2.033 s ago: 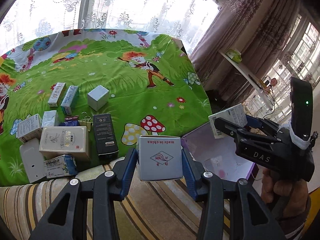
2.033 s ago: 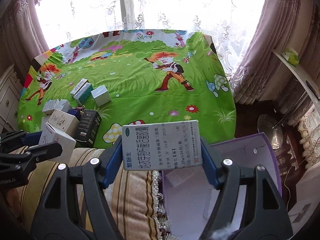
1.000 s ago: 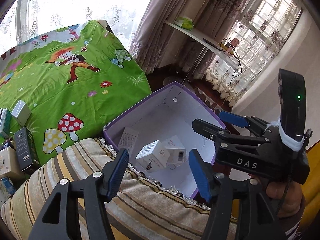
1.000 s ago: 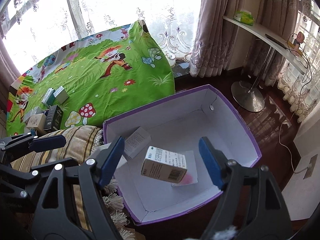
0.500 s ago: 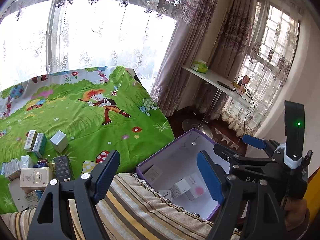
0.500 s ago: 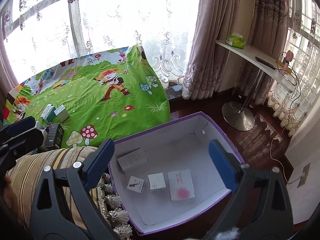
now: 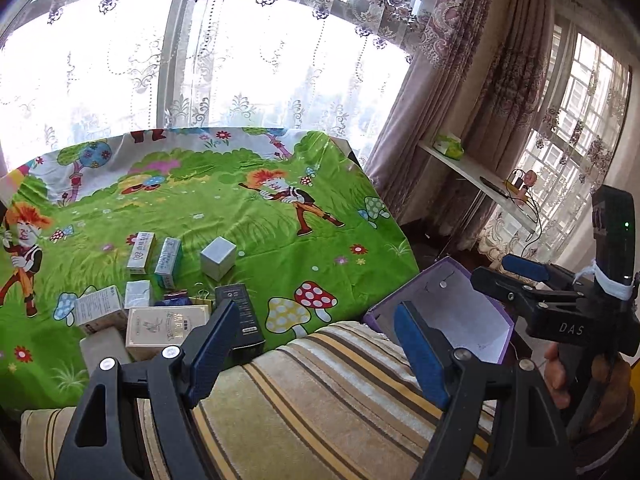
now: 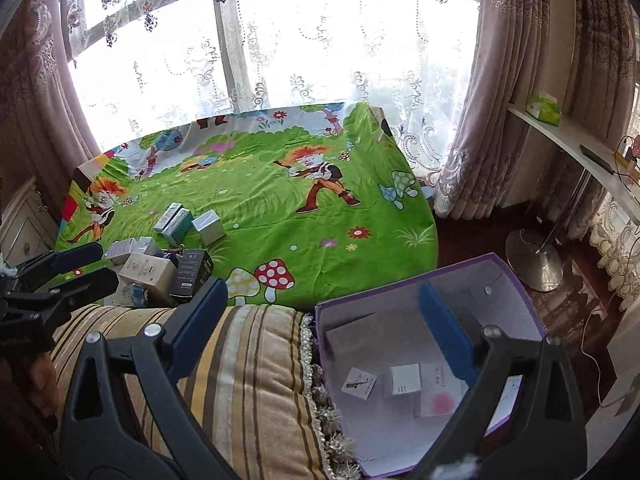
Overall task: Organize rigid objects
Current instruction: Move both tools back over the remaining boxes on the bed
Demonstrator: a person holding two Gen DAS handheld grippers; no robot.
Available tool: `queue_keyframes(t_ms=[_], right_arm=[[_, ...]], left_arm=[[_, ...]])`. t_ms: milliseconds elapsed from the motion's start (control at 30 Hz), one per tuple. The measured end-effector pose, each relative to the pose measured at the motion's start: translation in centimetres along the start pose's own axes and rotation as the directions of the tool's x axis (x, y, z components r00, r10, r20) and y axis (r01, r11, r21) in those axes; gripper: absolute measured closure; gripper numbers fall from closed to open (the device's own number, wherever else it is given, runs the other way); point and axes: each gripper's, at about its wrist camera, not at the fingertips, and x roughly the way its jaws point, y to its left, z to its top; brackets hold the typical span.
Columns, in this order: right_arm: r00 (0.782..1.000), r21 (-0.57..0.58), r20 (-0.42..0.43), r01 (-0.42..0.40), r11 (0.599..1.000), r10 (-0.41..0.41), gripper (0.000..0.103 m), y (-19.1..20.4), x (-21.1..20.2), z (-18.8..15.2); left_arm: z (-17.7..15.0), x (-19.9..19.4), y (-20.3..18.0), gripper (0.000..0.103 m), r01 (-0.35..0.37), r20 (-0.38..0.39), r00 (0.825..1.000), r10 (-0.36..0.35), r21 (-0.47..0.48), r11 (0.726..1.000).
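Both grippers are open and empty. My left gripper (image 7: 316, 352) hovers over the striped cushion (image 7: 320, 408), and it also shows in the right wrist view (image 8: 84, 266). My right gripper (image 8: 324, 336) is above the edge of the purple box (image 8: 524, 292), which holds a few small white boxes (image 8: 404, 384). It also shows in the left wrist view (image 7: 504, 270). Several small boxes lie clustered on the green cartoon sheet (image 7: 240, 220): a silver cube (image 7: 218, 258), a black box (image 7: 242, 320), a beige box (image 7: 164, 326).
The purple box (image 7: 448, 316) sits on the floor right of the bed. A wall shelf (image 8: 576, 148) and a round stand base (image 8: 532, 260) are at the right. Lace curtains (image 8: 280, 48) hang behind the bed.
Both grippers dropped their boxes into the purple box and opened. Since then they have swung back left and up, toward the bed and the cluster of boxes.
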Motion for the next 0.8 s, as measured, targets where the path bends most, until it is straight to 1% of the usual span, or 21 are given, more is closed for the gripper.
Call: queue_keyframes(t_ms=[167, 300, 467, 567, 667, 800], right_arm=[[0.999, -0.023, -0.045, -0.03, 0.999, 0.029, 0.006, 2.6, 1.9, 0.4], [0.994, -0.043, -0.082, -0.071, 0.997, 0.068, 0.006, 4.4, 3.3, 0.7], [0.984, -0.043, -0.145, -0.115, 0.992, 0.108, 0.006, 6.0, 5.6, 0.8], [0.977, -0.06, -0.182, -0.127, 0.99, 0.114, 0.005, 7.0, 6.9, 1.0], [0.969, -0.09, -0.217, -0.14, 0.986, 0.117, 0.006, 8.2, 8.2, 1.0], [0.957, -0.119, -0.262, -0.159, 0.98, 0.123, 0.006, 9.9, 10.1, 0.8]], left_arm=[[-1.4, -1.8, 5.5, 0.023, -0.068, -0.022, 0.998, 0.066, -0.078, 0.995], [-2.8, -2.1, 8.7, 0.023, -0.113, -0.089, 0.99, 0.105, -0.094, 0.989], [-4.0, -1.7, 11.3, 0.023, -0.109, -0.162, 0.983, 0.087, -0.137, 0.985], [-4.2, -0.8, 12.6, 0.023, -0.083, -0.204, 0.978, 0.044, -0.184, 0.979], [-4.5, 0.3, 13.3, 0.023, -0.08, -0.253, 0.967, 0.026, -0.204, 0.976], [-4.7, 2.2, 14.1, 0.023, -0.073, -0.322, 0.947, -0.008, -0.24, 0.968]])
